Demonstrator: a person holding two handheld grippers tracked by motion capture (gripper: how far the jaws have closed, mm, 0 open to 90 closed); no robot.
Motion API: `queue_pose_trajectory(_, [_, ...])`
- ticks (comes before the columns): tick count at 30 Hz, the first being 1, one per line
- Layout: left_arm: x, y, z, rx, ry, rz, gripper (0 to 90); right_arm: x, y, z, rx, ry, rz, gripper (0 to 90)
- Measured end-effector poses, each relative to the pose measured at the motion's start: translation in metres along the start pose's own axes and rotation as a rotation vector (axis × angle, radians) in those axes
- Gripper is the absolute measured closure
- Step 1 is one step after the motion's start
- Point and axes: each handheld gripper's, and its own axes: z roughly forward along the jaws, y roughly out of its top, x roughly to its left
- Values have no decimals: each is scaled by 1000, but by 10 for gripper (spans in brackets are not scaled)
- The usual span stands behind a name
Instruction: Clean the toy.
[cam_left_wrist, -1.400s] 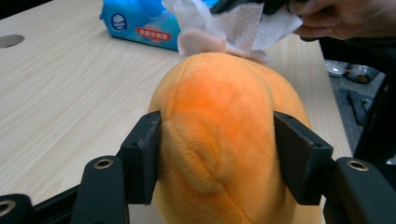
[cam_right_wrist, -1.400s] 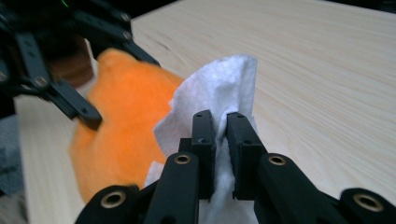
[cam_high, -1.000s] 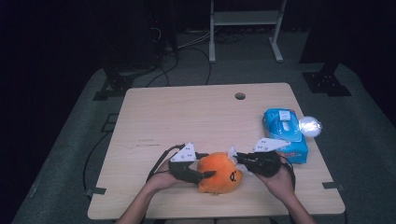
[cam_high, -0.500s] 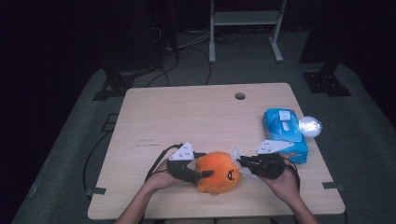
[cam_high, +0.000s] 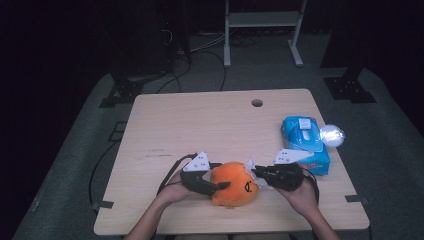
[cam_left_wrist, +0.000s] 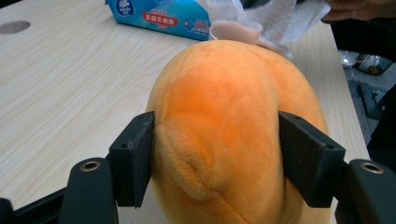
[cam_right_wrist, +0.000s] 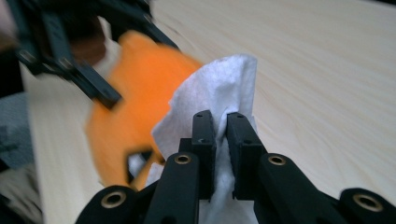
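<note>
An orange plush toy (cam_high: 234, 184) (cam_left_wrist: 224, 130) lies near the table's front edge. My left gripper (cam_high: 225, 181) (cam_left_wrist: 219, 154) has a jaw on each side of it. The jaws have just been opening a little, and the pads still press into the plush. From the right, my right gripper (cam_high: 256, 173) (cam_right_wrist: 220, 130) is shut on a white tissue (cam_high: 251, 166) (cam_right_wrist: 219, 84) and holds it against the toy's side. The right gripper view shows the plush (cam_right_wrist: 135, 107) blurred behind the tissue, with the left gripper's jaws (cam_right_wrist: 70, 46) above it.
A blue tissue pack (cam_high: 305, 142) (cam_left_wrist: 159, 16) lies at the right of the wooden table (cam_high: 200, 125), with a shiny white ball (cam_high: 332, 135) beside it. A cable hole (cam_high: 257, 103) sits near the far edge. Stands and cables are on the floor beyond.
</note>
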Motion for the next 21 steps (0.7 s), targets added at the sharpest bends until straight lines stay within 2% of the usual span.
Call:
queue_pose_trajectory(2, [-2, 2, 1, 2, 4, 9, 320, 7, 6, 0, -31, 32, -15, 817])
queue_pose_trajectory(4, [-4, 2, 2, 0, 9, 8, 320, 14, 12, 3, -38, 45, -48, 817])
queue_pose_trajectory(6, [-5, 2, 2, 4, 17, 3, 320, 17, 13, 9, -23, 32, -61, 817])
queue_pose_trajectory(9, [-8, 5, 4, 5, 20, 27, 321, 13, 13, 11, -37, 29, -23, 817])
queue_pose_trajectory(12, [-11, 6, 4, 8, 26, 36, 316, 15, 15, 10, -37, 2, -40, 817])
queue_pose_trajectory(14, [-8, 7, 2, 10, 15, 19, 281, 16, 14, 11, -25, -2, -47, 820])
queue_pose_trajectory(16, [-5, 7, 0, -5, 1, -17, 226, 16, 12, 12, -13, -3, -55, 822])
queue_pose_trajectory(18, [2, 6, -3, -19, -42, -84, 190, 15, 10, 12, -8, -8, -52, 823])
queue_pose_trajectory(20, [6, 3, -6, -27, -62, -101, 215, 13, 8, 11, -4, -14, -43, 823])
queue_pose_trajectory(21, [6, 2, -5, -32, -67, -104, 273, 11, 8, 11, -7, -11, -35, 823])
